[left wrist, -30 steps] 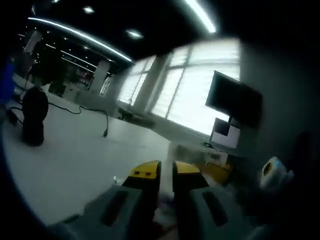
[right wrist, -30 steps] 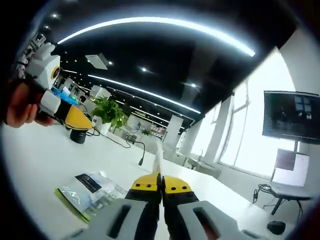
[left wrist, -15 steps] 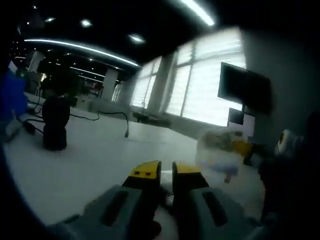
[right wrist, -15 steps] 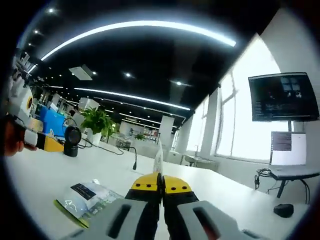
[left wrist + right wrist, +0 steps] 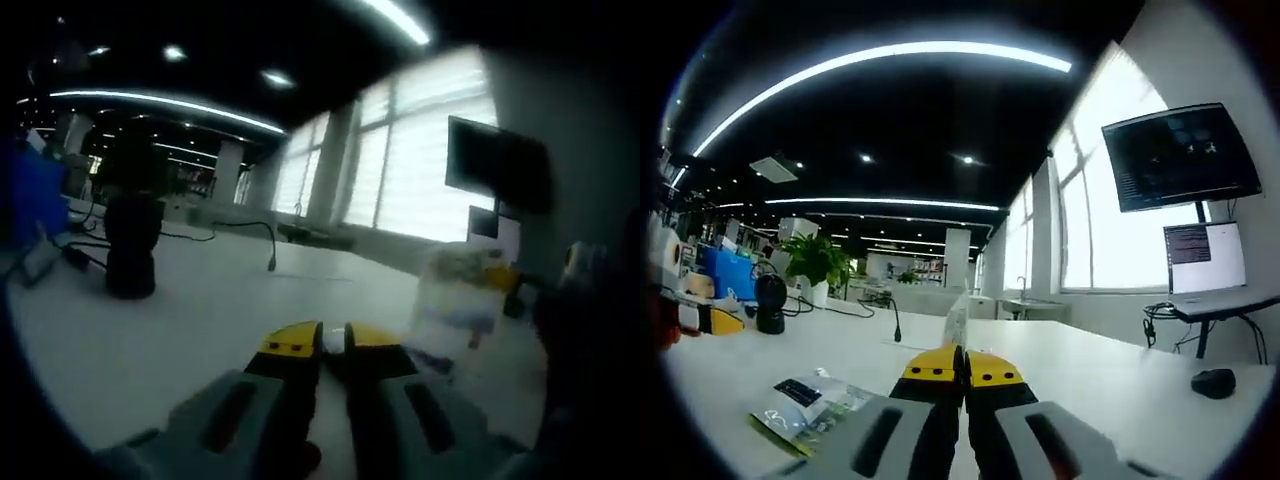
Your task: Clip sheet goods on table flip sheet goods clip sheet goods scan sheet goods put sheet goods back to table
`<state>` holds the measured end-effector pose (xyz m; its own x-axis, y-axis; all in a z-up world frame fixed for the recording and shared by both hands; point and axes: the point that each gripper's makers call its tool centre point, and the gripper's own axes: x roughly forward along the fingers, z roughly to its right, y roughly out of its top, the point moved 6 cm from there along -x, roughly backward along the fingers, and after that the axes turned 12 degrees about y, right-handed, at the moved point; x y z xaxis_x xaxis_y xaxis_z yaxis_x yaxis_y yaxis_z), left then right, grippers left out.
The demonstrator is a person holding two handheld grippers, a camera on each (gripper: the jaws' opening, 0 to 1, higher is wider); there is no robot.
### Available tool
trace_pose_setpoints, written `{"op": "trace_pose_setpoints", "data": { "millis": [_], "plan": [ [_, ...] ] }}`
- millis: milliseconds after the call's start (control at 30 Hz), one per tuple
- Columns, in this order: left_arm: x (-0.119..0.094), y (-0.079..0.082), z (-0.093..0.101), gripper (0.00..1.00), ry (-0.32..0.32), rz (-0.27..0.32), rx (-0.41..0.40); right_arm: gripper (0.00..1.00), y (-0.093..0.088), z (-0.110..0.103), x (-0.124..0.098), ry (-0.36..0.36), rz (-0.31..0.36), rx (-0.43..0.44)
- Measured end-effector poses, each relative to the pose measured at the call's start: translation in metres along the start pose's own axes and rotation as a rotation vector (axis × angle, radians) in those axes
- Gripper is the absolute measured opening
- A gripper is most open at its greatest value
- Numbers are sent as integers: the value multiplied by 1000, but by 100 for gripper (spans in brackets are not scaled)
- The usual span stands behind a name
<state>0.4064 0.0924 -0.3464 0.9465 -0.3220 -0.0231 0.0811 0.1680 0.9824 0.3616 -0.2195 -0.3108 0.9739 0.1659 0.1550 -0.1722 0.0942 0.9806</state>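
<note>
The right gripper has its yellow-tipped jaws pressed tight on a thin, glossy sheet, which stands edge-on straight up from the tips, a pale sliver above the smooth white table. In the left gripper view that same sheet shows broadside as a blurred, pale rectangle with yellow and blue print, held up on the right by the other gripper, whose blocky shape is too smeared to make out in detail. The left gripper has its grey, yellow-capped jaws standing a narrow slit apart, nothing between them, low over the tabletop. Off to the right gripper's left, a second flat packet lies on the table, shiny plastic with green-and-white print and a dark label patch. Further back stands a squat black cylinder with a rounded head, a black cable snaking across the table behind it, and a leafy green plant in a white pot. At the far left edge, a hand grips the other gripper, white and yellow. A dark flat monitor hangs high by the bright windows, and a small black mouse-shaped lump rests on the table's far right.
</note>
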Motion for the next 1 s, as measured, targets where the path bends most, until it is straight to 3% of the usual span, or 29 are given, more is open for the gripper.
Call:
{"op": "trace_pose_setpoints", "data": {
  "millis": [300,1000],
  "plan": [
    [-4,1,-1,3,-6,32,16,0,-8,12,-4,-40,4,51],
    [-9,-9,-7,3,23,35,54,0,-28,34,-14,-125,11,168]
  ]
}}
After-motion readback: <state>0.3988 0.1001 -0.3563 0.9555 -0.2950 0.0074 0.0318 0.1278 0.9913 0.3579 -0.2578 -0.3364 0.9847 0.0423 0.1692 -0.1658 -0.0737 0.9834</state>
